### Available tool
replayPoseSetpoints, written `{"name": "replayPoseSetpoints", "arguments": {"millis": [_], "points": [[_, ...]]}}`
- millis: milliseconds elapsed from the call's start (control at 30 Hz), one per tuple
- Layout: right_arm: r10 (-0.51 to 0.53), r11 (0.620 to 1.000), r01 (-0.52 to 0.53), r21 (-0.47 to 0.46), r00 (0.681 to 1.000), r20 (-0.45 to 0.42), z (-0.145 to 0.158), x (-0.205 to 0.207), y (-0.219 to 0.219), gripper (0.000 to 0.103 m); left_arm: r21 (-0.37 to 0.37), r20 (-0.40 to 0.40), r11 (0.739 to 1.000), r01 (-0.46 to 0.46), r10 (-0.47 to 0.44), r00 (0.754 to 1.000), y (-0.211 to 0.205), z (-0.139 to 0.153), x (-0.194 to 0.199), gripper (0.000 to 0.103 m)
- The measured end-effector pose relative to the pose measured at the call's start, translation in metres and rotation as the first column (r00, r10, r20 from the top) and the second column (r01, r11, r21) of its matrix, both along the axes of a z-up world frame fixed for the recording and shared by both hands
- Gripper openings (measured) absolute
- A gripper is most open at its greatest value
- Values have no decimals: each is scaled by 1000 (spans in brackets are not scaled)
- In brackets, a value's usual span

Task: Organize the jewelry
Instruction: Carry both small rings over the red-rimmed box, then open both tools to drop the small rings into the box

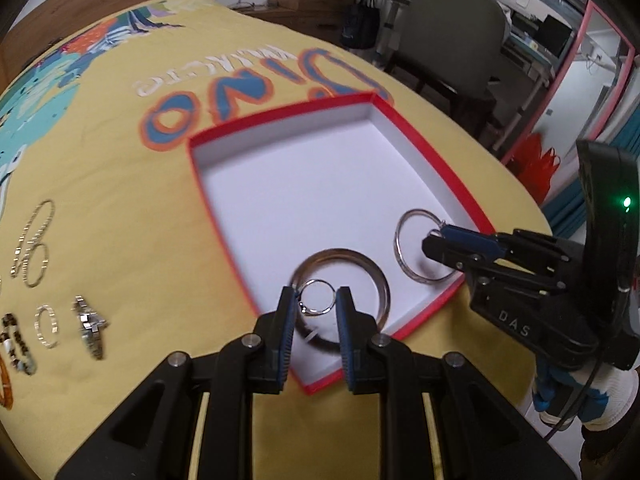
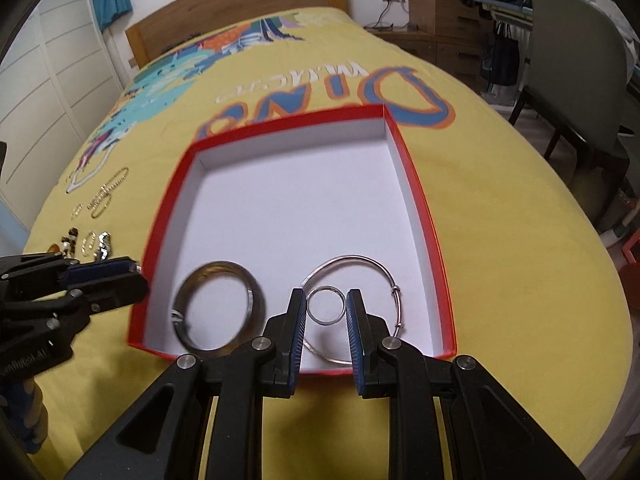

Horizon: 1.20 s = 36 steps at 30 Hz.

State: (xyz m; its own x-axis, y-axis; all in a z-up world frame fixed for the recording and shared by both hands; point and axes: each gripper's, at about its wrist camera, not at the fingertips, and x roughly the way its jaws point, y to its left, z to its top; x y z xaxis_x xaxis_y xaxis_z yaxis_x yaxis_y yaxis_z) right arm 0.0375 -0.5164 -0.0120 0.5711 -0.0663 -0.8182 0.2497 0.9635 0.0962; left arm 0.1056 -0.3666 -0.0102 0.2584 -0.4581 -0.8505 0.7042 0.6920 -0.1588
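Note:
A red box (image 1: 280,121) (image 2: 288,128) with a white inside lies on the yellow bedspread. My left gripper (image 1: 316,294) is shut on a small silver ring (image 1: 317,299) and hovers over a dark wide bangle (image 1: 382,280) (image 2: 256,292) lying in the box's near corner. My right gripper (image 2: 326,296) is shut on another small silver ring (image 2: 326,306), above a thin silver bangle (image 2: 360,260) (image 1: 400,248) that also lies in the box. Each gripper shows in the other's view: the right gripper (image 1: 434,236) and the left gripper (image 2: 136,270).
Loose jewelry lies on the bedspread left of the box: gold chain bracelets (image 1: 34,244) (image 2: 100,200), a small ring (image 1: 46,326), a chunky silver piece (image 1: 90,326) (image 2: 103,246) and a beaded bracelet (image 1: 16,340). A grey chair (image 2: 576,80) stands beside the bed on the right.

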Motion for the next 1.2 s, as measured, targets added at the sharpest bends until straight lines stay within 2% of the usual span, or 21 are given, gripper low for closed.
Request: {"name": "replayPoseSetpoints", "arguments": {"millis": [300, 500, 800, 933, 1200], "points": [[24, 1000, -25, -4, 998, -53, -15, 12, -9, 20, 51, -30, 998, 31, -29, 999, -14, -28, -3, 19], [40, 999, -43, -30, 995, -94, -19, 13, -7, 21, 79, -15, 996, 35, -34, 999, -19, -34, -6, 20], [20, 1000, -22, -18, 996, -85, -16, 10, -10, 24, 89, -22, 996, 23, -21, 1000, -18, -33, -2, 20], [9, 1000, -10, -17, 997, -76, -12, 5, -11, 28, 73, -36, 997, 12, -9, 999, -14, -30, -3, 24], [-26, 999, 25, -22, 998, -51, 5, -11, -11, 31, 4, -2, 1000, -28, 28, 1000, 8, -3, -11, 28]]}}
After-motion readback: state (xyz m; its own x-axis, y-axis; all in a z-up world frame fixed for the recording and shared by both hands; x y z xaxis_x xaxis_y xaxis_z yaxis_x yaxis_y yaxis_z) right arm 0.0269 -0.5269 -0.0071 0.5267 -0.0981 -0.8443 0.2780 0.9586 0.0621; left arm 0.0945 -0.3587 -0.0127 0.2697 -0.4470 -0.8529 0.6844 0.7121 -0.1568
